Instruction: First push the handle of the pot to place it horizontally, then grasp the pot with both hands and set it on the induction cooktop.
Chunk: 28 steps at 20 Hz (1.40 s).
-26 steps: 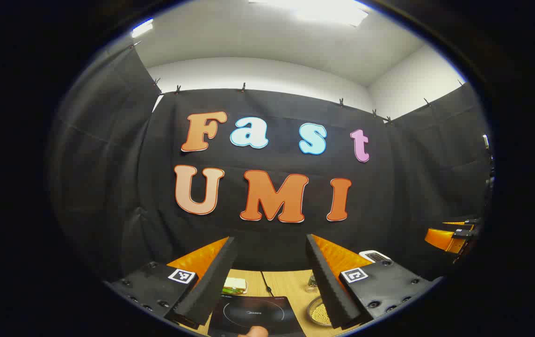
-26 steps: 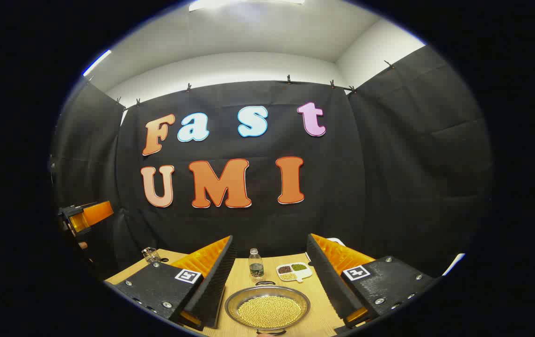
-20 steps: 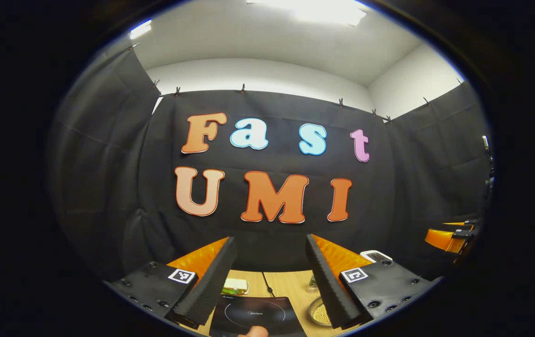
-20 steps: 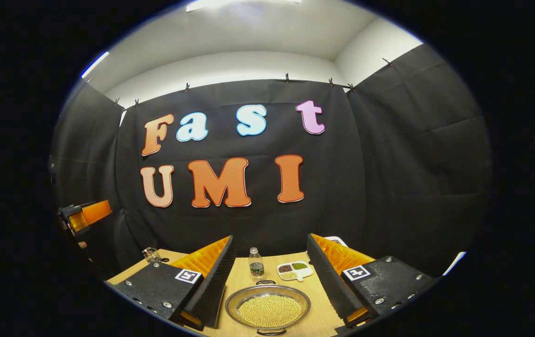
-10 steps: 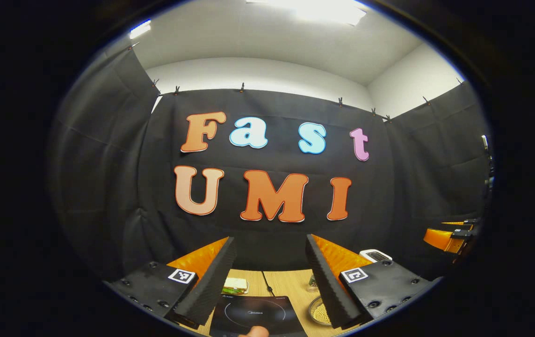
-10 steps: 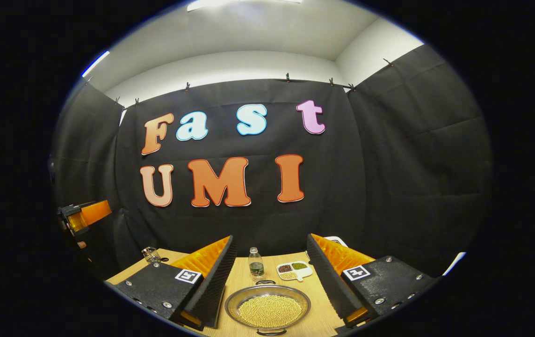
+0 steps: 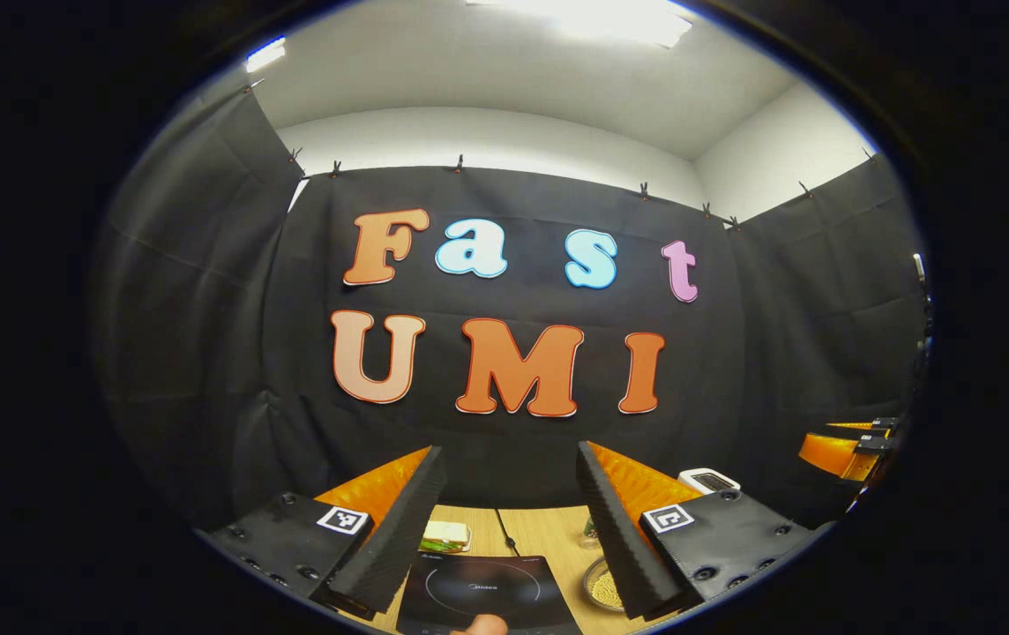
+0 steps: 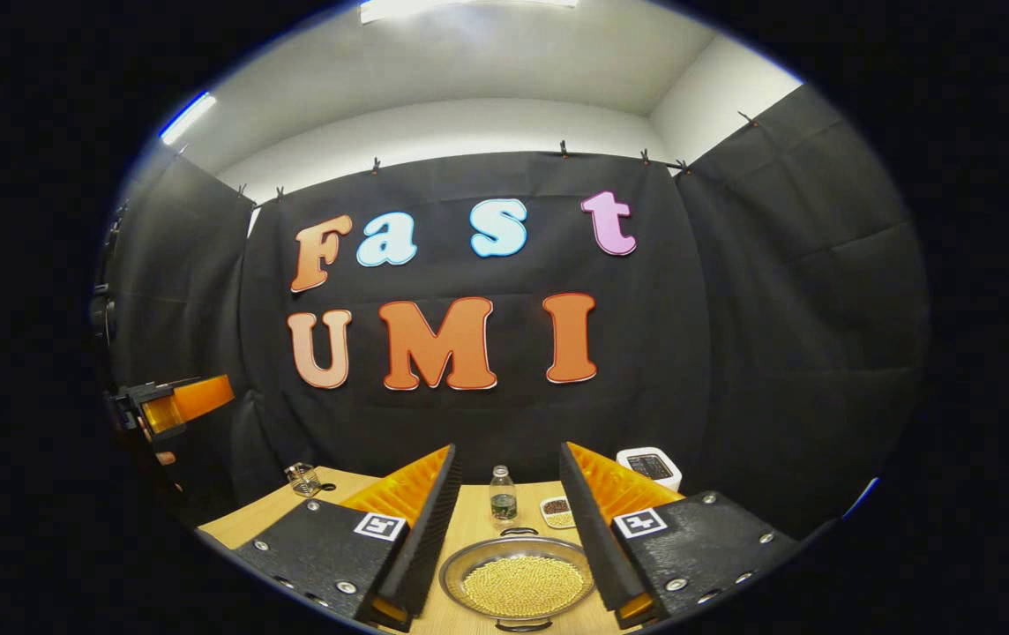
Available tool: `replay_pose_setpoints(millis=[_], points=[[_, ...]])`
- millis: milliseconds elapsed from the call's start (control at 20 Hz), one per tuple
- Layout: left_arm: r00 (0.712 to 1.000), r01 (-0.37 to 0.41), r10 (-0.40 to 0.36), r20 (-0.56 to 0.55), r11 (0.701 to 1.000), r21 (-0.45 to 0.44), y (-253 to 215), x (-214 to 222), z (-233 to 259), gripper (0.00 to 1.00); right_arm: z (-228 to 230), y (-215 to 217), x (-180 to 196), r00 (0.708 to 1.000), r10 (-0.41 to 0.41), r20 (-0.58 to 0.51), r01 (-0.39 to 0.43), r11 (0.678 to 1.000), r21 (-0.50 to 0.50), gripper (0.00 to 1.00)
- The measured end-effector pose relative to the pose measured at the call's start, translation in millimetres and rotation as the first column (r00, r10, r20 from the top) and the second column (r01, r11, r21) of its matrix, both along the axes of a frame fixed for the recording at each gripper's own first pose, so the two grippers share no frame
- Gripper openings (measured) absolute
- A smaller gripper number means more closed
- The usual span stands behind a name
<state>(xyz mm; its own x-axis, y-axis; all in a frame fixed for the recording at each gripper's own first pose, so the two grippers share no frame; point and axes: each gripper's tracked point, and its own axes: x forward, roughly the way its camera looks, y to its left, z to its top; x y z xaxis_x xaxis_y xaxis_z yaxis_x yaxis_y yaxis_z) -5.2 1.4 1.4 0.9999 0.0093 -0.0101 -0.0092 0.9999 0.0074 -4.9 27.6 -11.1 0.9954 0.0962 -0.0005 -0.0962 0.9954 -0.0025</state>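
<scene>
The pot (image 8: 518, 582) is a shallow metal pan full of yellow beans, standing on the wooden table (image 8: 469, 529) just ahead of my right gripper (image 8: 508, 450). One loop handle (image 8: 518, 532) points away from me, the other (image 8: 518, 626) towards me. This gripper is open, held above the pot and touching nothing. My left gripper (image 7: 507, 451) is open too, above the black induction cooktop (image 7: 478, 586). The pot's rim (image 7: 601, 584) peeks out beside its right finger. A person's fingertip (image 7: 480, 624) shows at the cooktop's near edge.
Behind the pot stand a small bottle (image 8: 503, 498), a divided dish (image 8: 555, 509) and a white box (image 8: 650, 466). A glass jar (image 8: 302, 479) sits far left. A sandwich (image 7: 445, 534) and a cable (image 7: 500, 525) lie behind the cooktop.
My right gripper's fingers have come somewhat closer together and its view has swung slightly, shifting the scene to the right. The left gripper has hardly moved.
</scene>
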Motion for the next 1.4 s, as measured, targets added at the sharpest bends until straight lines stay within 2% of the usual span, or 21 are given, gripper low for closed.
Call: replay_pose_setpoints(millis=[100,200,250,450,550,750,1000,1400], points=[[1.000,0.000,0.000,0.002,1.000,0.001,0.5,-0.8,1.9,0.98,-4.6,2.1,-0.3,1.000,0.011,-0.007,-0.011,1.000,0.005,0.62],[1.000,-0.006,0.006,0.002,1.000,0.003,1.5,-0.9,1.4,0.98,-12.9,2.9,1.2,1.000,0.011,-0.017,-0.011,1.000,0.005,0.49],[1.000,-0.008,0.008,0.001,1.000,0.004,1.6,-1.1,1.6,0.98,-20.2,2.0,1.7,1.000,0.006,-0.027,-0.006,1.000,0.005,0.33],[1.000,-0.005,0.005,-0.007,1.000,-0.001,1.7,-1.9,0.5,0.98,-47.8,8.8,1.5,0.997,0.014,-0.080,-0.015,1.000,0.000,0.06],[1.000,0.000,0.000,-0.013,1.000,-0.006,1.1,-2.2,-1.0,0.98,-64.4,13.1,0.7,0.994,0.027,-0.111,-0.029,1.000,-0.012,0.00],[1.000,0.003,-0.004,-0.027,1.000,-0.011,1.3,-2.1,-3.5,0.98,-110.3,21.5,-4.7,0.983,0.036,-0.178,-0.047,0.997,-0.063,0.00],[0.999,-0.018,0.018,-0.027,1.000,-0.003,4.6,-1.1,-3.3,0.98,-179.2,29.1,-14.1,0.954,0.054,-0.296,-0.076,0.995,-0.061,0.00],[0.999,-0.031,0.031,-0.017,1.000,0.004,7.5,-0.9,-3.0,0.98,-288.1,36.0,-32.1,0.858,0.067,-0.510,-0.106,0.993,-0.048,0.00]])
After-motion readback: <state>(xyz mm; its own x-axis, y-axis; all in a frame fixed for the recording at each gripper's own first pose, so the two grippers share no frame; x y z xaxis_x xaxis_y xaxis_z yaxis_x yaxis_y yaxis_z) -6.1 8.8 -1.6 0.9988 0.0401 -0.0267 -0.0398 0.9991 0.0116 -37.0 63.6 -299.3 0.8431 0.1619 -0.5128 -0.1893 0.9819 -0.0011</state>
